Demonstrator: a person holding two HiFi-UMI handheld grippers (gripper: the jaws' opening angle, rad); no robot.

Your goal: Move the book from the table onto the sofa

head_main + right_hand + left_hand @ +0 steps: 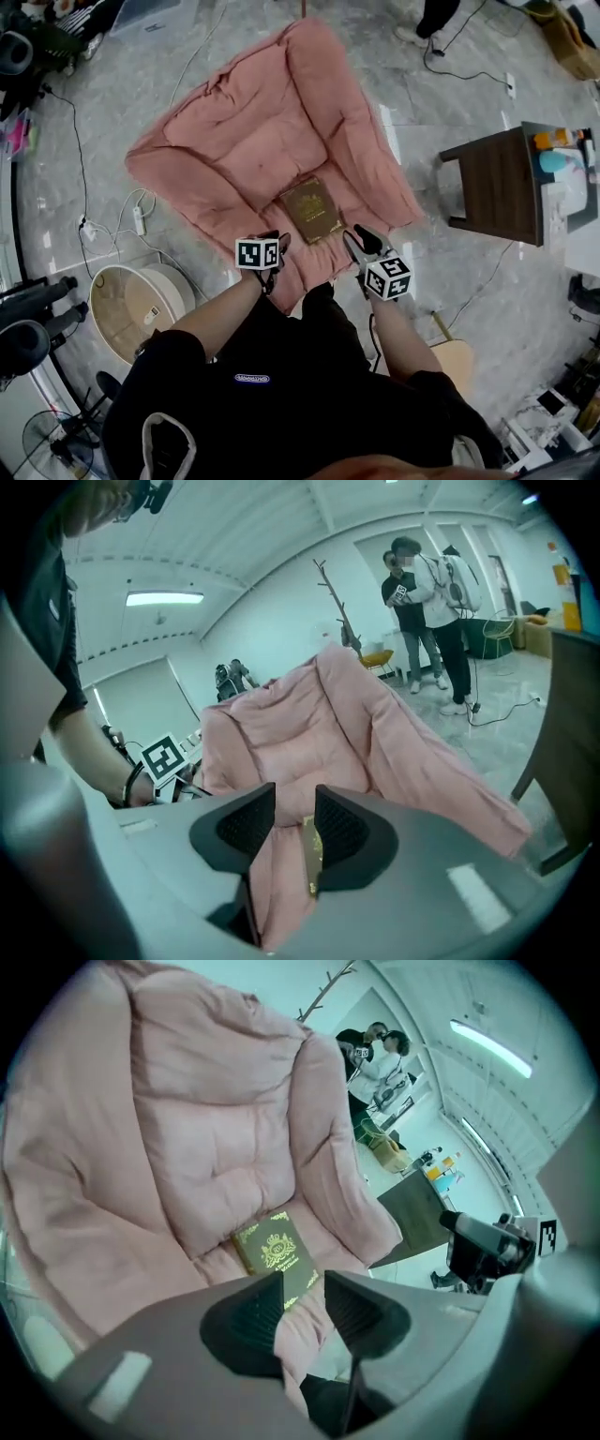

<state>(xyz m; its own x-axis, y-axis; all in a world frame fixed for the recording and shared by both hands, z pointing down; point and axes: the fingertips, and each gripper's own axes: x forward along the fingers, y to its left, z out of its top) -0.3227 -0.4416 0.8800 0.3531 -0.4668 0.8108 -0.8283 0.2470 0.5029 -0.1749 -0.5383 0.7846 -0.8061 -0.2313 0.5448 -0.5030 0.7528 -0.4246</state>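
The dark book (311, 208) with gold ornament lies flat on the seat of the pink sofa (253, 131), near its front edge. In the left gripper view the book (275, 1252) shows just beyond the jaws, on the sofa (206, 1119). My left gripper (279, 240) (303, 1283) hangs above the sofa's front edge, open, nothing between its jaws. My right gripper (364, 236) (295, 803) is beside it to the right, also open and empty. In the right gripper view only the book's gold edge (312, 850) peeks out past the jaws, against the sofa (309, 724).
A dark wooden table (506, 183) with bottles stands right of the sofa. A round white basket (141, 300) and a power strip (139, 220) with cables lie on the floor at the left. People (427, 602) stand beyond the sofa, near a coat stand (337, 611).
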